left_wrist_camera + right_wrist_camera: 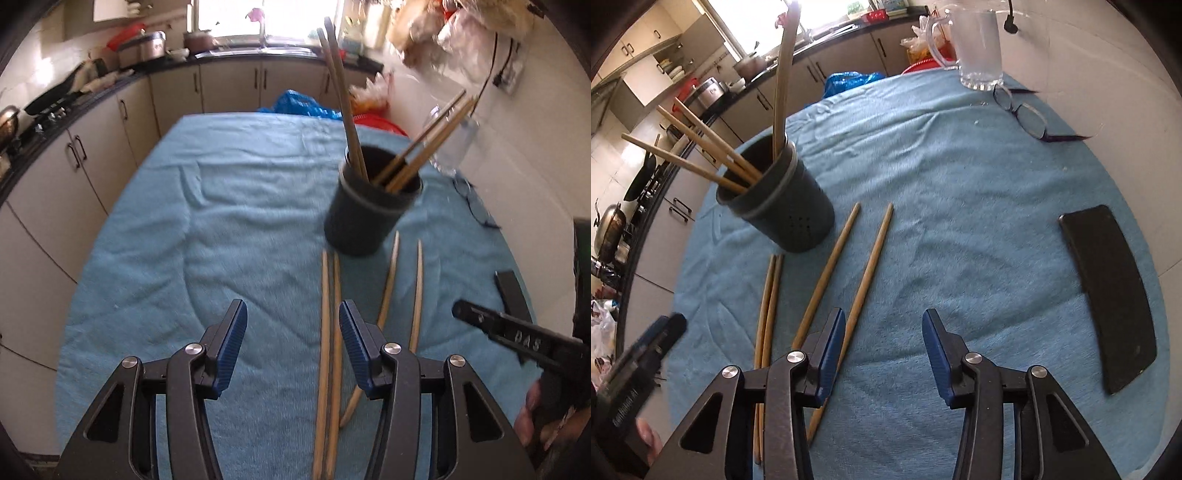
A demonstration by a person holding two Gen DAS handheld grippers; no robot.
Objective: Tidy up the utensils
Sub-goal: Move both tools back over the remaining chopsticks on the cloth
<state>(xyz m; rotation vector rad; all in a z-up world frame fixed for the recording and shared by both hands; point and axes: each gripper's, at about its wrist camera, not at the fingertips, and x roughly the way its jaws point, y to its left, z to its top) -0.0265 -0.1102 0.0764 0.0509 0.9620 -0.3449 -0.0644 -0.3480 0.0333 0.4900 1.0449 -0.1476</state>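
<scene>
Blue towelling cloth (960, 192) covers the table, with four loose wooden chopsticks lying beside a dark cylindrical utensil holder (783, 206).

Left gripper (291, 321) hangs released over bare cloth at the lower centre of its frame, nothing between its blue ribbed pads (231, 350); a close pair of wooden chopsticks (328, 350) lies just beside its right-hand pad. Right gripper (882, 332) is likewise released and empty, low in its own frame, with a splayed pair of wooden chopsticks (871, 266) running under its left-hand finger. The holder stands at the upper left of the right wrist view, touching neither pair, with more chopsticks leaning inside it. A clear glass mug (975, 48) and dark-framed spectacles (1027, 114) sit at the upper right, and a flat black phone (1112, 291) lies at the right edge.
</scene>
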